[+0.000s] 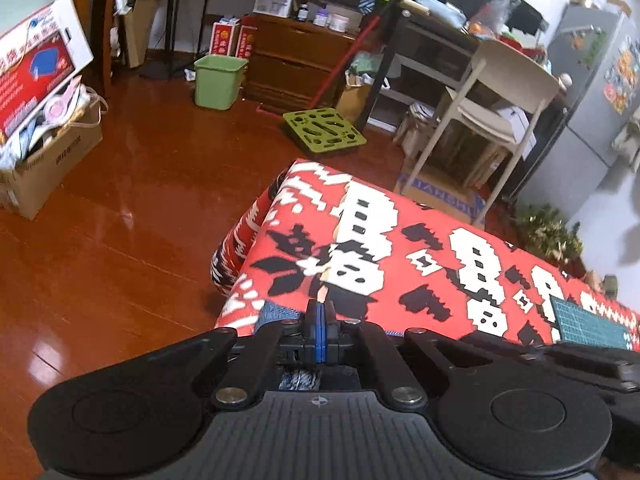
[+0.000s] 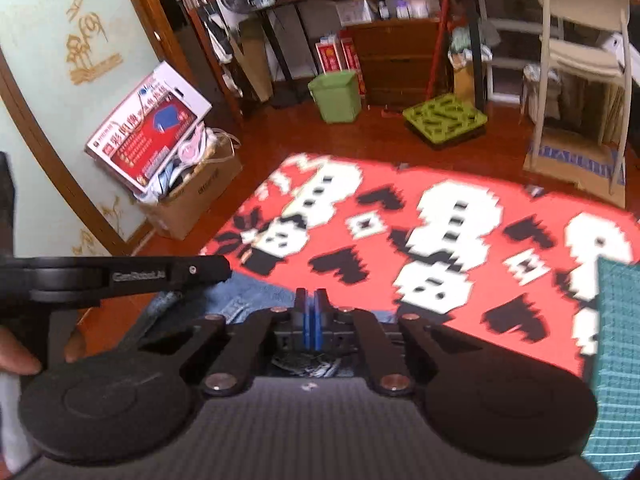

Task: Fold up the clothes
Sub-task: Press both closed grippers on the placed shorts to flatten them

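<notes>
A blue denim garment (image 1: 276, 314) lies at the near edge of a table under a red, white and black patterned cloth (image 1: 400, 240). My left gripper (image 1: 320, 312) is shut, its blue pads pressed together over the denim, which also shows beneath the fingers. In the right wrist view the denim (image 2: 236, 296) spreads to both sides of my right gripper (image 2: 310, 308), which is shut on it the same way. The patterned cloth (image 2: 400, 232) looks blurred. The black housing of the left tool (image 2: 120, 276) sits just to the left, with a hand (image 2: 16, 354) behind it.
A green cutting mat (image 1: 588, 320) (image 2: 616, 340) lies on the table's right side. On the wooden floor beyond stand a green bin (image 1: 218, 80), a green perforated tray (image 1: 324, 130), a white chair (image 1: 492, 92) and a full cardboard box (image 1: 52, 160).
</notes>
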A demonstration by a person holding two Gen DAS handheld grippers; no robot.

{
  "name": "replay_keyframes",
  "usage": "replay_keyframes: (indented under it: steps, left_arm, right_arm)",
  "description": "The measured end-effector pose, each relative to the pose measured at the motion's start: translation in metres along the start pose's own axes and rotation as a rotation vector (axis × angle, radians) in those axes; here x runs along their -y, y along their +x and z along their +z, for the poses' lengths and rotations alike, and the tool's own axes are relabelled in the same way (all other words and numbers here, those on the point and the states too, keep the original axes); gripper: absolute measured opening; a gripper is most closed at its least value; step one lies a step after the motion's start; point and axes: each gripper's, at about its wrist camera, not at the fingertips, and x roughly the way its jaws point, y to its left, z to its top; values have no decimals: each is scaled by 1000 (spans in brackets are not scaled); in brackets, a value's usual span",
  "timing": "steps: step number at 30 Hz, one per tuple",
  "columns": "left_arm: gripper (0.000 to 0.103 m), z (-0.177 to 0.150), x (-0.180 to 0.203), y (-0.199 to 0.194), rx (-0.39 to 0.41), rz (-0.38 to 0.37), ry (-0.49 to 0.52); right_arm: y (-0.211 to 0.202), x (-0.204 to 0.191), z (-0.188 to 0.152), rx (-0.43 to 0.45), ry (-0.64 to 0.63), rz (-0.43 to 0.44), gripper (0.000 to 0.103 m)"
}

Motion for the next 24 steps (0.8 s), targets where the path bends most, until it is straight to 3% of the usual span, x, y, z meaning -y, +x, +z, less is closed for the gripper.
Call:
replay_keyframes:
  steps: [6, 10, 15, 17, 18, 19, 20, 24]
  left_arm:
    - [4, 1, 3, -61, 48, -8, -3]
    - [27, -18, 8, -109, 65, 5, -16]
    - [37, -59, 19, -165, 89, 19, -52]
    - [36, -76, 25, -182, 110, 15, -41]
    - [30, -84, 27, -187, 116, 15, -24]
    - [14, -92, 30, -191, 115, 18, -1]
    - [9, -98, 31, -192, 110, 14, 13]
    - [6, -112, 13, -180, 77, -35, -41]
  right_arm:
    - [-52, -6, 2, 23, -10, 25, 8]
    - [-92, -19, -11, 29, -38, 28, 9]
    - [-141, -36, -41, 42, -49, 49, 10]
    - [-155, -46, -57, 37, -70, 62, 10]
    - [-160, -52, -64, 37, -87, 71, 10]
    - [-164, -57, -72, 36, -105, 79, 10]
    - [-167, -63, -79, 34, -121, 89, 10]
    - [-156, -83, -94, 10, -126, 152, 9]
